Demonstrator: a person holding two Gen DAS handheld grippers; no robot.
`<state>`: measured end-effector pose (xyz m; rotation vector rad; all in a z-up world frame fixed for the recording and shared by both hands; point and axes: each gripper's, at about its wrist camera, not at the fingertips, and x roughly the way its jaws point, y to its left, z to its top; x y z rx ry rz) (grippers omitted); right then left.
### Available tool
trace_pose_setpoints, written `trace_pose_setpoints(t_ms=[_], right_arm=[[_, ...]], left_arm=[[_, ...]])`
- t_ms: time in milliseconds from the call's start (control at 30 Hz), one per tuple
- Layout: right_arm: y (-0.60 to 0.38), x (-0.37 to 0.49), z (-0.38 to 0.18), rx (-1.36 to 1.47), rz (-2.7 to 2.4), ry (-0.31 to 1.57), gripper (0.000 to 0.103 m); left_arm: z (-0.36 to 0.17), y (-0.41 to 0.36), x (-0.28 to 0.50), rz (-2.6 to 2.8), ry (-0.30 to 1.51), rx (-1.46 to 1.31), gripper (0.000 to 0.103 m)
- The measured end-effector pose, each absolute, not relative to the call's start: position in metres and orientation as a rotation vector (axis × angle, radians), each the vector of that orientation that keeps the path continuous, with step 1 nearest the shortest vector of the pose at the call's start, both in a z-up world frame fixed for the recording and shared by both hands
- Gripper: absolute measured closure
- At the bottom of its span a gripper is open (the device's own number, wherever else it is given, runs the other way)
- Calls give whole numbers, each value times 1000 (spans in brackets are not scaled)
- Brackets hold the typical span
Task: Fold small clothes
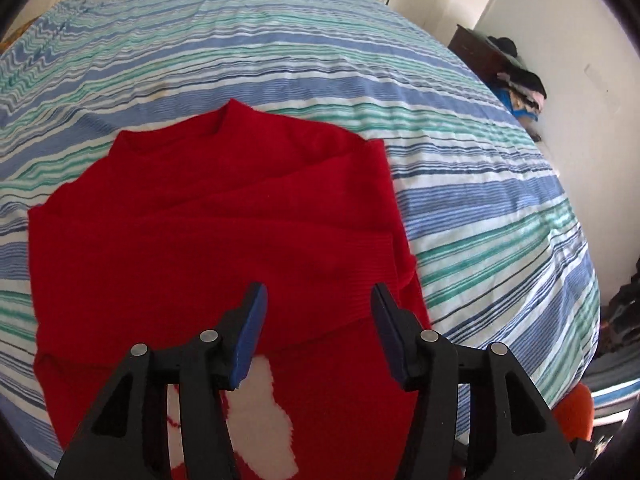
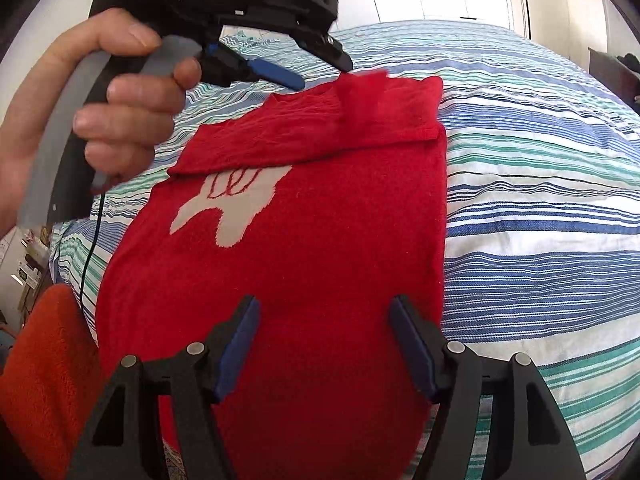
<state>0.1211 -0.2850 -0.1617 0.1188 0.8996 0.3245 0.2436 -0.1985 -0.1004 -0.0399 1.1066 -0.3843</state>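
A red knit sweater lies flat on the striped bedcover, with its sleeves folded across the body. In the right wrist view the sweater shows a white motif, and a folded sleeve crosses it at the far end. My left gripper hangs open over the sweater with nothing between its fingers. The right wrist view shows a hand holding that left gripper just above a blurred red cuff. My right gripper is open above the sweater's near part, empty.
An orange fabric item lies at the bed's near left edge and also shows in the left wrist view as an orange patch. A dark cabinet with a pile of clothes stands by the wall. The striped bedcover spreads to the right.
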Motion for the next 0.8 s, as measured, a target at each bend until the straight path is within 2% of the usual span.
trace_pose_setpoints(t_ms=[100,167,300,367,467,700,733,800], right_arm=[[-288,120,-161,131,326,898,34],[-290,119,-161,146,332,898,34],[-292,122,-164,169,337,901,33],[-291,124,-165,169,336,902,32],[-288,125,-165,155,333,900,31],[-283,126,-168,117,318,899,30],[-282,125,-168,109,316,899,30],[-281,124,-168,93,313,899,30]], left_arm=[[-98,-146,215,-406,1079,-112,43],[-93,-93,202,-339,1034,-140,34],[-103,16,200,-115,1011,-154,36],[-112,49,197,-36,1020,-75,37],[-122,58,188,-53,1013,38,37],[-149,-9,219,-108,961,287,35],[-154,-12,228,-75,960,306,39],[-160,-4,243,-21,959,278,97]])
